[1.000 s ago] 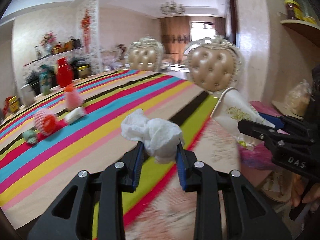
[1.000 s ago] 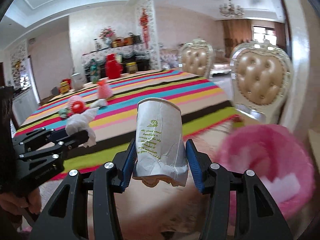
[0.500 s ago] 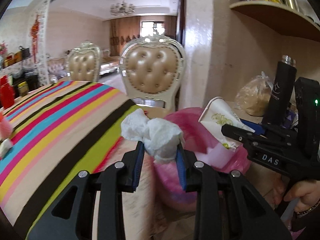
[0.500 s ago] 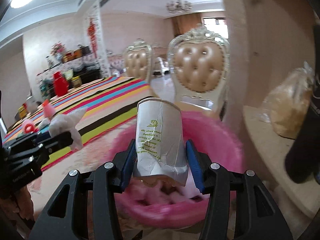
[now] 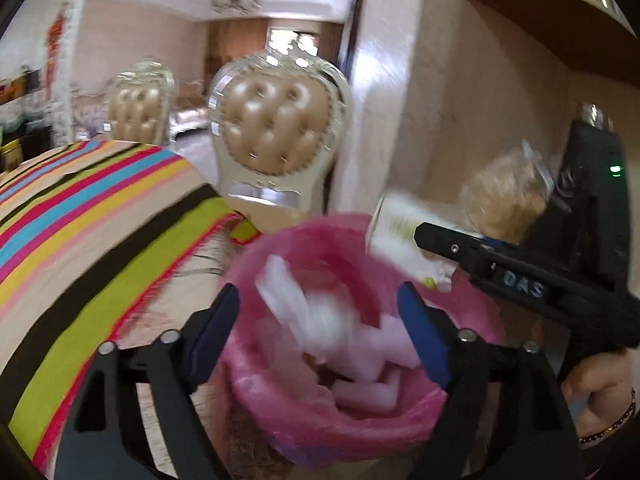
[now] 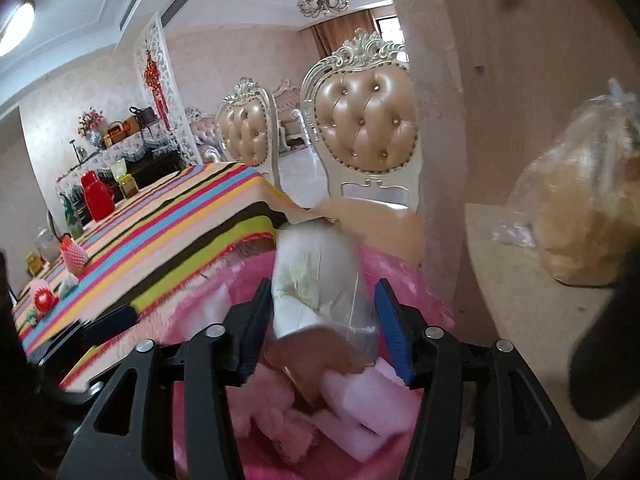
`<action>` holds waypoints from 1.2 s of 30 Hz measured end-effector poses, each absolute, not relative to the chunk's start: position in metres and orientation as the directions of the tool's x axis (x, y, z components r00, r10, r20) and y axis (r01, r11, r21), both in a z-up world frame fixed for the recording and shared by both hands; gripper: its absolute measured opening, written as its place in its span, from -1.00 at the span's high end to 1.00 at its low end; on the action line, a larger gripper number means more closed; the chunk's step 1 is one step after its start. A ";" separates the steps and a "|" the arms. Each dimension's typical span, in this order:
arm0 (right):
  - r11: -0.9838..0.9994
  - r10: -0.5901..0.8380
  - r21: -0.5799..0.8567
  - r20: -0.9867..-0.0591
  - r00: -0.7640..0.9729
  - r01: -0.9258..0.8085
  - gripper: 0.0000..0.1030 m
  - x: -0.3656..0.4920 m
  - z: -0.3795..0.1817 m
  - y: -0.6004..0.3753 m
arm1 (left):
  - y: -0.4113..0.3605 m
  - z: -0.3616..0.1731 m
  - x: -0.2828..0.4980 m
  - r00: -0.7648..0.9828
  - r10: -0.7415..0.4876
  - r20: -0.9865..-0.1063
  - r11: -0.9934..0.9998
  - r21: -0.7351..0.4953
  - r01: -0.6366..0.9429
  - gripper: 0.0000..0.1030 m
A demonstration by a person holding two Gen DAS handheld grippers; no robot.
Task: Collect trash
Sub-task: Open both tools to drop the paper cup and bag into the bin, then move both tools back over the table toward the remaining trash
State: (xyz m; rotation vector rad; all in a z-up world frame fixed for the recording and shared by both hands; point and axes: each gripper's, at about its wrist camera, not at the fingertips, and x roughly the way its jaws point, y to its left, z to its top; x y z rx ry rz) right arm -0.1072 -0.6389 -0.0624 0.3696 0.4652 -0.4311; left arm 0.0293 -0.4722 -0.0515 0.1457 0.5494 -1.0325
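Observation:
A bin lined with a pink bag (image 5: 280, 408) stands below both grippers, with white scraps inside; it also shows in the right wrist view (image 6: 404, 280). My left gripper (image 5: 320, 328) is open over it. A blurred white crumpled tissue (image 5: 316, 316) is between and below its fingers, falling into the bin. My right gripper (image 6: 320, 320) is open too. The white paper cup (image 6: 320, 280) sits loose between its fingers, tilted, dropping toward the bin; it also shows in the left wrist view (image 5: 404, 236).
The striped tablecloth table (image 5: 80, 232) is at the left, with toys and a red jug (image 6: 96, 196) far back. Two padded chairs (image 6: 368, 132) stand behind the bin. A ledge at the right holds a plastic bag of food (image 6: 592, 208).
Both grippers opened over the pink bin. The tissue left my left gripper and the cup came loose from my right. Both views moved closer to the bin.

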 end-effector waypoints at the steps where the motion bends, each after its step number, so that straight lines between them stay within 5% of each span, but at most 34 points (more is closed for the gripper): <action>1: 0.847 -0.309 0.243 -0.498 0.810 0.472 -0.40 -0.104 -0.062 -0.640 | -0.466 -0.050 0.031 0.405 -0.766 -0.499 0.527 -0.128 0.840 -0.56; 2: 0.845 -0.315 0.241 -0.497 0.809 0.477 -0.63 -0.098 -0.062 -0.641 | -0.457 -0.047 0.033 0.430 -0.756 -0.493 0.545 -0.111 0.831 -0.61; 9: 0.855 -0.325 0.222 -0.477 0.817 0.470 -0.64 -0.091 -0.052 -0.619 | -0.378 -0.022 0.053 0.597 -0.668 -0.444 0.678 -0.032 0.735 -0.91; 27: 0.983 -0.060 0.122 -0.489 0.870 0.136 -0.64 0.003 -0.031 -0.430 | -0.155 -0.009 0.120 0.813 -0.338 -0.474 0.929 -0.028 0.370 -0.91; 36: 0.994 0.100 0.081 -0.536 0.838 -0.067 -0.64 0.068 -0.039 -0.315 | -0.048 -0.017 0.160 0.849 -0.071 -0.523 0.992 0.049 0.113 -0.91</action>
